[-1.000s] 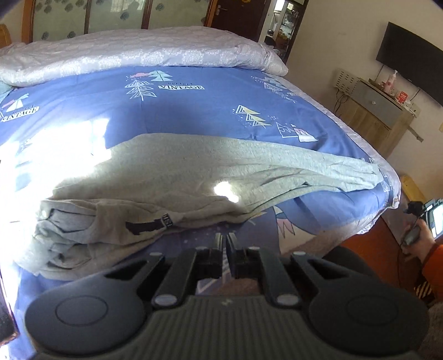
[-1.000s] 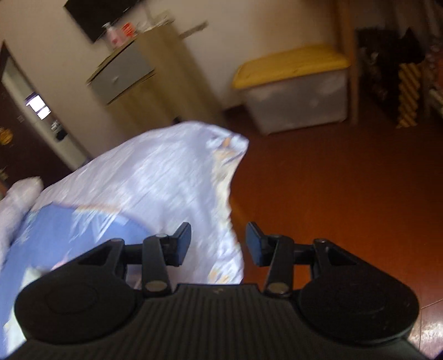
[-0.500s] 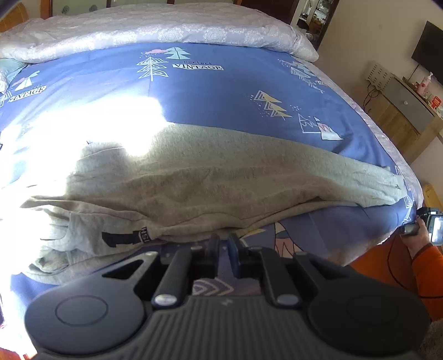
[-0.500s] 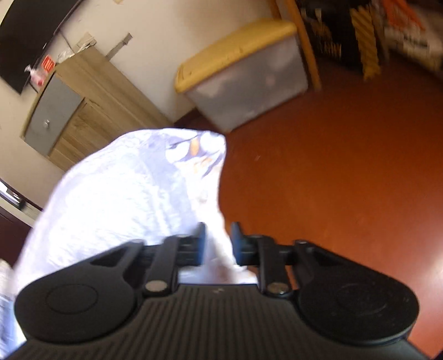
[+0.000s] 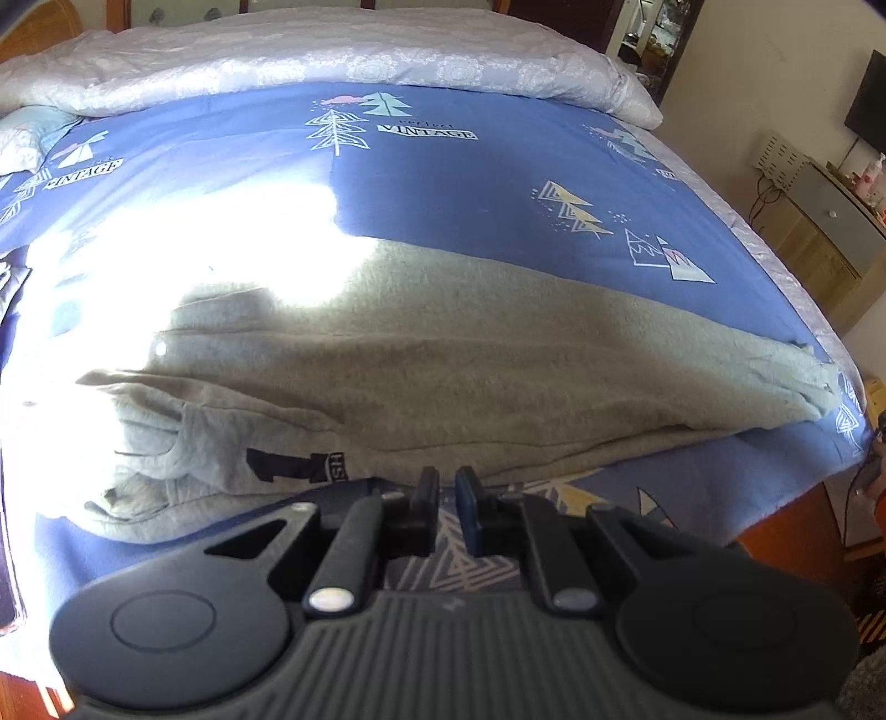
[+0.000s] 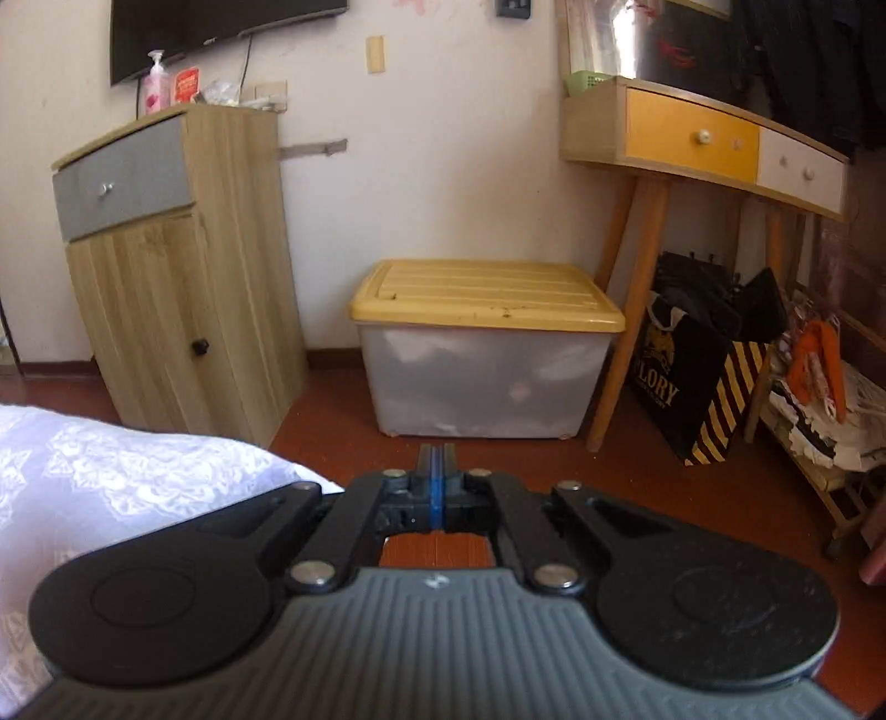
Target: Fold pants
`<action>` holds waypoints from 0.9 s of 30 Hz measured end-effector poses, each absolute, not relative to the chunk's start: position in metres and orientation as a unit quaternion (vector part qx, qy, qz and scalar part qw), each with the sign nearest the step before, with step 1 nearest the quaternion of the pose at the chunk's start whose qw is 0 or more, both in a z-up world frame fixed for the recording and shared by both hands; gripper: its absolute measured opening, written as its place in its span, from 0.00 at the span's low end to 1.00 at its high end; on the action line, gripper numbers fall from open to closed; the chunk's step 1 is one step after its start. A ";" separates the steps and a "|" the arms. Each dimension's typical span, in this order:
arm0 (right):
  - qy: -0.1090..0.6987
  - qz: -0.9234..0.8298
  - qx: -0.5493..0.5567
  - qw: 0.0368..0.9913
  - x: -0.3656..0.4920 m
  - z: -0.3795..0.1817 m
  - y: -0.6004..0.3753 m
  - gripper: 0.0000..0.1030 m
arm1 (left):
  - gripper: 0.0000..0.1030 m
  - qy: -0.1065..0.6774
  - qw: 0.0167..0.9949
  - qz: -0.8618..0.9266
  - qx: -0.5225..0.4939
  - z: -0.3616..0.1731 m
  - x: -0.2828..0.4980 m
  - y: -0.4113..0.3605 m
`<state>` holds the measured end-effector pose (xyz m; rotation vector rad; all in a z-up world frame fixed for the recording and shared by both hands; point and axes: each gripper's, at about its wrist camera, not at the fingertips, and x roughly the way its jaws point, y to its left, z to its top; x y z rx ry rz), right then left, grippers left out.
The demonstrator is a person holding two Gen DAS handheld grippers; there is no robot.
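Observation:
Grey sweatpants (image 5: 470, 376) lie across the blue patterned bedsheet (image 5: 470, 183), folded lengthwise. The waistband with a black label is at the left and the leg ends are at the right. My left gripper (image 5: 447, 482) hovers at the pants' near edge, shut, with only a thin slit between the fingers and nothing in it. Strong sunlight washes out the left part of the pants. My right gripper (image 6: 437, 454) is shut and empty, pointing out over the red floor past the bed's white corner (image 6: 111, 476). The pants do not show in the right wrist view.
A white quilt (image 5: 332, 50) lies along the head of the bed. Beyond the bed's foot stand a wooden cabinet (image 6: 177, 277), a yellow-lidded storage box (image 6: 482, 343), a desk with drawers (image 6: 703, 144) and a black bag (image 6: 681, 387). A person's hand (image 5: 877, 487) shows at the bed's right edge.
My right gripper's jaws went from open to shut, and it swung off the bed corner and rolled level to face the wall furniture. My left gripper moved closer over the pants.

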<state>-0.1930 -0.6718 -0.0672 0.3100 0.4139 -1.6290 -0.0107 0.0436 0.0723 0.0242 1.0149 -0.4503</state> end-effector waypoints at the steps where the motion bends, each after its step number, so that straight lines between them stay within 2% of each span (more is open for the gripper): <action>1: 0.191 -0.724 0.102 0.655 -0.195 -0.063 -0.661 0.06 | 0.08 0.478 0.853 -0.211 0.009 0.073 -0.012 0.050; 2: 0.186 -0.724 0.076 0.660 -0.195 -0.056 -0.650 0.19 | 0.09 0.474 0.856 -0.205 0.004 0.073 -0.012 0.058; 3: 0.176 -0.718 0.058 0.671 -0.200 -0.045 -0.641 0.41 | 0.10 0.472 0.859 -0.199 -0.003 0.074 -0.011 0.066; 4: 0.167 -0.708 0.052 0.684 -0.206 -0.035 -0.634 0.49 | 0.11 0.468 0.863 -0.190 -0.014 0.074 -0.008 0.076; 6: 0.146 -0.665 0.070 0.729 -0.218 -0.009 -0.612 0.50 | 0.12 0.464 0.869 -0.166 -0.038 0.075 -0.003 0.098; 9: 0.149 -0.553 0.161 0.804 -0.227 0.027 -0.584 0.50 | 0.15 0.458 0.874 -0.130 -0.093 0.077 0.006 0.137; 13: 0.174 -0.348 0.277 0.879 -0.222 0.046 -0.525 0.54 | 0.31 0.446 0.871 -0.101 -0.179 0.074 0.013 0.181; 15: 0.193 -0.274 0.322 0.886 -0.216 0.040 -0.504 0.55 | 0.41 0.441 0.865 -0.103 -0.219 0.069 0.017 0.194; 17: 0.212 -0.235 0.358 0.879 -0.209 0.029 -0.492 0.55 | 0.42 0.438 0.854 -0.109 -0.259 0.061 0.024 0.204; 21: 0.220 -0.245 0.409 0.851 -0.197 0.014 -0.485 0.55 | 0.51 0.429 0.848 -0.123 -0.286 0.050 0.042 0.202; 23: 0.220 -0.261 0.414 0.844 -0.194 0.008 -0.481 0.56 | 0.49 0.431 0.845 -0.134 -0.285 0.043 0.052 0.194; 25: 0.226 -0.276 0.410 0.839 -0.182 0.003 -0.471 0.56 | 0.44 0.436 0.843 -0.140 -0.282 0.036 0.058 0.186; 27: 0.235 -0.280 0.414 0.834 -0.175 -0.004 -0.473 0.56 | 0.12 0.447 0.841 -0.137 -0.273 0.024 0.064 0.178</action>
